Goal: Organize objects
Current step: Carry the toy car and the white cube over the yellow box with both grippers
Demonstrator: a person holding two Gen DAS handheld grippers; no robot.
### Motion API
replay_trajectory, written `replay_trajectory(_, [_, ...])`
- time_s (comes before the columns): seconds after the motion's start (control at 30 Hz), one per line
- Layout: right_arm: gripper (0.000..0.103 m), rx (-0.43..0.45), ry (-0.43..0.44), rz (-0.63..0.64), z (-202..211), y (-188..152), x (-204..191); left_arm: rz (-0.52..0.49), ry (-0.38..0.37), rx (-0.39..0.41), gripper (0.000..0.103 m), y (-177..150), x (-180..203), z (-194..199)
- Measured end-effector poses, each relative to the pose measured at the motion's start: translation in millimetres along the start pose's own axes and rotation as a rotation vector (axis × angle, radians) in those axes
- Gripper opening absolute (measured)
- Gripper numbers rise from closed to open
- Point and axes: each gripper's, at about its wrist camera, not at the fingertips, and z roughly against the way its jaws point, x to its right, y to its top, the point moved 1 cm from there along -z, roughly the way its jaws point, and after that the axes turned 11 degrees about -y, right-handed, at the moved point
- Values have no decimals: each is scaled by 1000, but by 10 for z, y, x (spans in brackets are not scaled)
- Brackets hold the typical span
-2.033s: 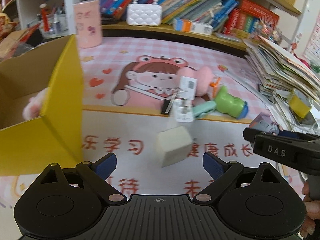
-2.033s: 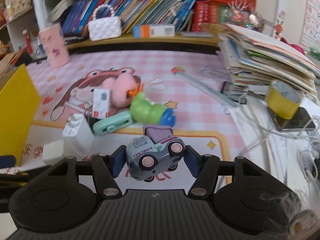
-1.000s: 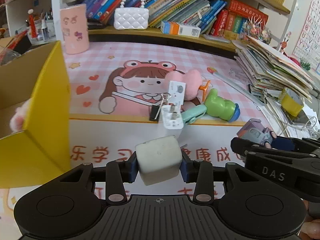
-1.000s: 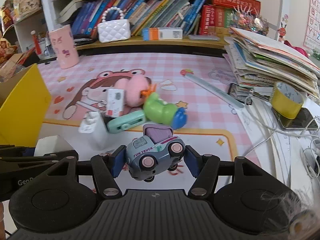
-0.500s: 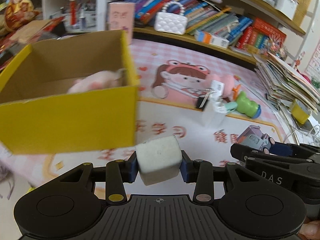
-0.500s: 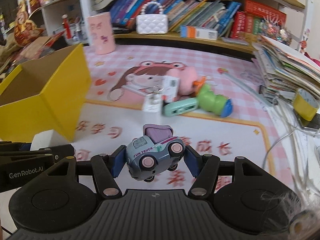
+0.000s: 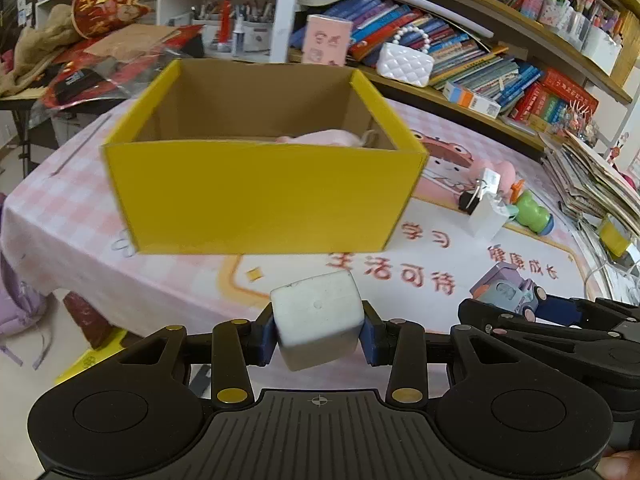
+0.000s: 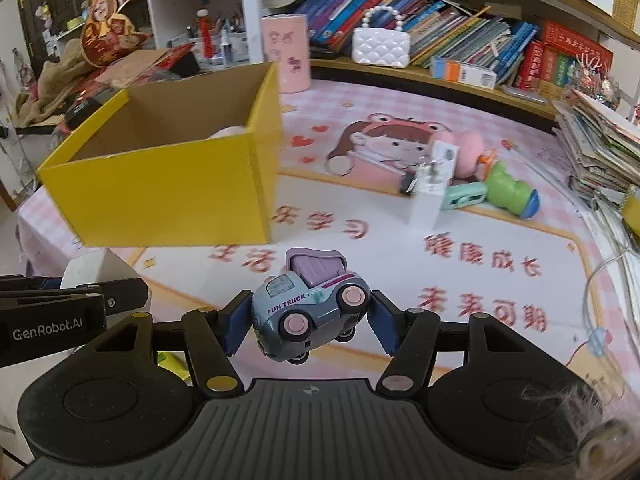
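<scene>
My left gripper (image 7: 318,334) pinches a white cube (image 7: 318,326) betw. both blue pads, held off the surface (image 7: 180,280), in front of the yellow box (image 7: 260,196) and just below its near wall; my right gripper (image 8: 306,320) is clamped on a toy truck (image 8: 308,304), grey-blue w/ pink wheels and a purple bed, "FUN TRUCK" on its side, also lifted clear of the surface, to the right of the box's near corner; in the left wrist view the truck (image 7: 508,292) and right gripper (image 7: 560,316) sit right of the cube, apart from it; in the right wrist view the cube (image 8: 96,270) and left gripper (image 8: 72,300) show at the left edge.

The yellow box (image 8: 160,192) stands open-topped on the surface; sth. pink and soft (image 7: 320,137) lies inside by its far right corner, can't tell what exactly.

Right of the box, well apart, a cluster lies together: white charger block (image 8: 426,200), mint-green gadget (image 8: 464,196), green toy w/ blue end (image 8: 510,192), pink plush (image 8: 470,150), all touching or nearly so.

Behind the box: pink cylinder cup (image 8: 286,54), white quilted purse (image 8: 380,46) on the shelf w/ books; a stack of papers (image 8: 600,148) far right of the box.
</scene>
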Motion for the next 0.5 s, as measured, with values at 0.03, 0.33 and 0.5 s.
replay_trajectory(0.03, [60,-2,3,2,23,-21,-54,3,2,2,39,-29,-46,45])
replay_trajectory(0.33, [60,2,37,27,208,-171,-541,22,26,24,38,-201,-437,390])
replay_trajectory(0.5, [60,21,53,41,320,-203,-790,27,39,54,38,-243,-621,579])
